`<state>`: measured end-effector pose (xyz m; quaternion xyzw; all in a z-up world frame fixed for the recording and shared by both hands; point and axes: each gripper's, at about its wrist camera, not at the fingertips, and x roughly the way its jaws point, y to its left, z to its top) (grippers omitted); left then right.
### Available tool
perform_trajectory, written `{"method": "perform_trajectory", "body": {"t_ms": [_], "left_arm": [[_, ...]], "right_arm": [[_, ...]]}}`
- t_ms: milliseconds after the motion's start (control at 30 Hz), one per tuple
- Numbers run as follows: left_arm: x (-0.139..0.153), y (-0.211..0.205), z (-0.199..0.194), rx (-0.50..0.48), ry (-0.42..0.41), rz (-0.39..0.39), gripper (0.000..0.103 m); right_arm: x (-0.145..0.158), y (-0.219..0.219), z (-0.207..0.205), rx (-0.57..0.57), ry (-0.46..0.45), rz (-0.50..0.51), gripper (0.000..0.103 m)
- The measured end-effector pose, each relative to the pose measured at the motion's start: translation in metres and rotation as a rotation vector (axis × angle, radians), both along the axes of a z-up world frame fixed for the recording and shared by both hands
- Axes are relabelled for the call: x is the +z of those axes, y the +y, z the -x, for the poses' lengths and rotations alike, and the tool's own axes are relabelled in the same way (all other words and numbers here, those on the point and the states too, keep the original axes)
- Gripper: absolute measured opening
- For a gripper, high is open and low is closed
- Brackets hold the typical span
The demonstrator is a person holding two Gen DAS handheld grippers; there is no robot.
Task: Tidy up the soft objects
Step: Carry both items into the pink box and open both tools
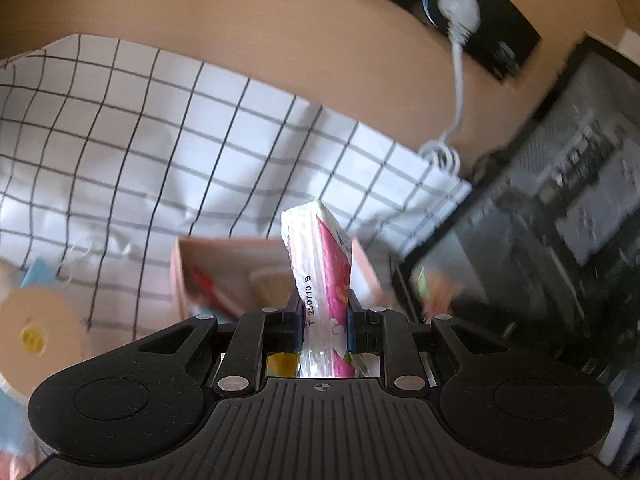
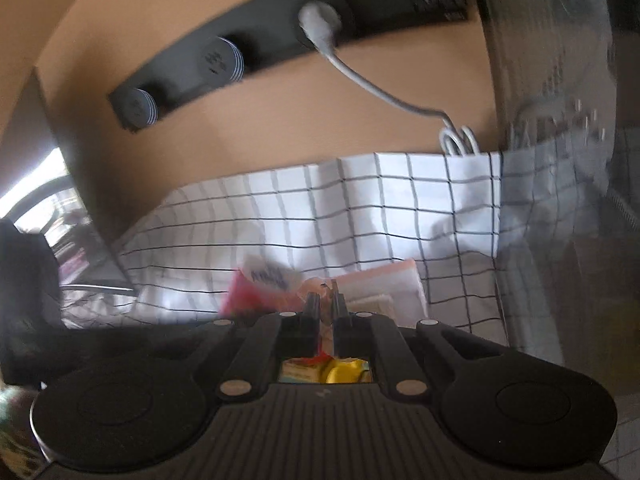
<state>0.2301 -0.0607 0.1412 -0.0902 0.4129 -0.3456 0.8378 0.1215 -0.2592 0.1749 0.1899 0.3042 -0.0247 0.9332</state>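
On the left side of the worktop, in the left wrist view, a round roll of tape (image 1: pixel 38 334) lies on the checked cloth (image 1: pixel 160 152); right of it stands an open pink box (image 1: pixel 224 276) with some items already inside, blurred, so they cannot be named. Left tongs (image 1: pixel 324 326) are pinching a tissue pack (image 1: pixel 320 264), pink and white, which stands up tilted between the pads and hangs in front of the box, not yet in it. Further right a white cable (image 1: pixel 460 92) runs down from a black socket strip (image 1: pixel 480 20) on the wall, beside a dark case (image 1: pixel 560 200). Right wrist view, left to right: the same checked cloth (image 2: pixel 360 208), a pink packet (image 2: pixel 260 288) lying on it, then the right tongs (image 2: pixel 326 312) pressed nearly together on what looks like a thin wrapper; what it is cannot be told through the blur. Beyond them sits a pale pouch (image 2: pixel 384 288). Judgement on progress: partway. A few things appear boxed, one pack is in hand over the box, and at least the packet and the tape are loose on the cloth. Pose: both tools point forward and downward toward the cloth, left one aimed at the box opening, right one aimed at the loose items; frames are smeared, consistent with hands in motion.
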Motion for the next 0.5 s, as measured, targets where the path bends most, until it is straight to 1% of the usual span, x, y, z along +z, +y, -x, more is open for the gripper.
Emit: {"method": "perform_trajectory", "body": {"t_ms": [67, 100, 133, 167, 267, 367, 400, 433, 500], "left_arm": [[-0.006, -0.006, -0.014, -0.001, 0.033, 0.016, 0.024], [-0.014, -0.012, -0.024, -0.018, 0.077, 0.007, 0.024], [-0.020, -0.017, -0.030, -0.030, 0.104, -0.014, 0.026], [-0.028, -0.021, -0.035, -0.027, 0.115, -0.054, 0.026], [-0.044, -0.028, -0.038, -0.017, 0.077, -0.151, 0.028], [-0.049, -0.027, -0.039, -0.003, 0.049, -0.201, 0.030], [-0.048, -0.026, -0.039, -0.006, 0.047, -0.207, 0.030], [-0.044, -0.020, -0.038, -0.003, 0.041, -0.185, 0.030], [-0.030, -0.007, -0.037, 0.013, 0.030, -0.097, 0.030]], "right_arm": [[-0.014, 0.000, -0.006, -0.005, 0.004, -0.014, 0.006], [-0.019, 0.001, -0.007, -0.010, 0.009, -0.009, 0.006], [-0.025, 0.002, -0.008, -0.016, 0.017, 0.002, 0.006], [-0.031, 0.003, -0.010, -0.020, 0.025, 0.014, 0.006], [-0.047, 0.006, -0.011, -0.036, 0.063, 0.051, 0.007], [-0.065, 0.002, -0.017, -0.051, 0.128, 0.037, 0.007], [-0.070, 0.000, -0.018, -0.059, 0.152, 0.025, 0.008], [-0.072, -0.001, -0.017, -0.062, 0.159, 0.018, 0.008], [-0.071, 0.000, -0.013, -0.057, 0.152, 0.026, 0.011]]}}
